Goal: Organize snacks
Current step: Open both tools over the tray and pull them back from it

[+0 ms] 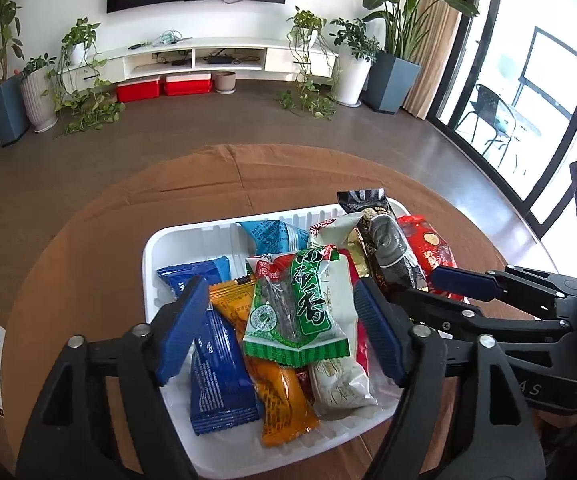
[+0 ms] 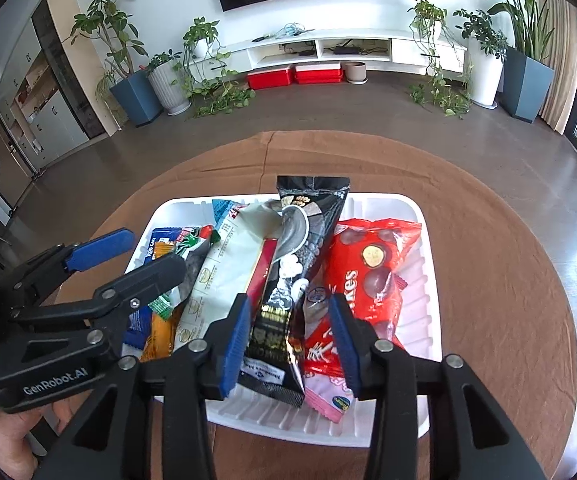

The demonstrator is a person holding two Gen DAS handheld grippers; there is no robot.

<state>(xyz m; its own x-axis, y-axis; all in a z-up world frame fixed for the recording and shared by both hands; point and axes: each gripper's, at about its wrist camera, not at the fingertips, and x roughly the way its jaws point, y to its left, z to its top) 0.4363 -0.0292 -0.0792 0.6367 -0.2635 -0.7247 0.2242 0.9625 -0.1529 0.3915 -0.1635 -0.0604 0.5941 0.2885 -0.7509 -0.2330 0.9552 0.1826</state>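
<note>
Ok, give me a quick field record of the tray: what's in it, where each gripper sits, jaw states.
surface: round table with brown cloth
container: white tray, full of snack packets
left gripper: open, over the tray, green-and-white packet between its fingers, pads not pressing
right gripper: open, over the tray, black packet between its fingers, pads apart from it
other packets: blue packet, orange packet, red chocolate bag
outside the tray: no packets seen
</note>
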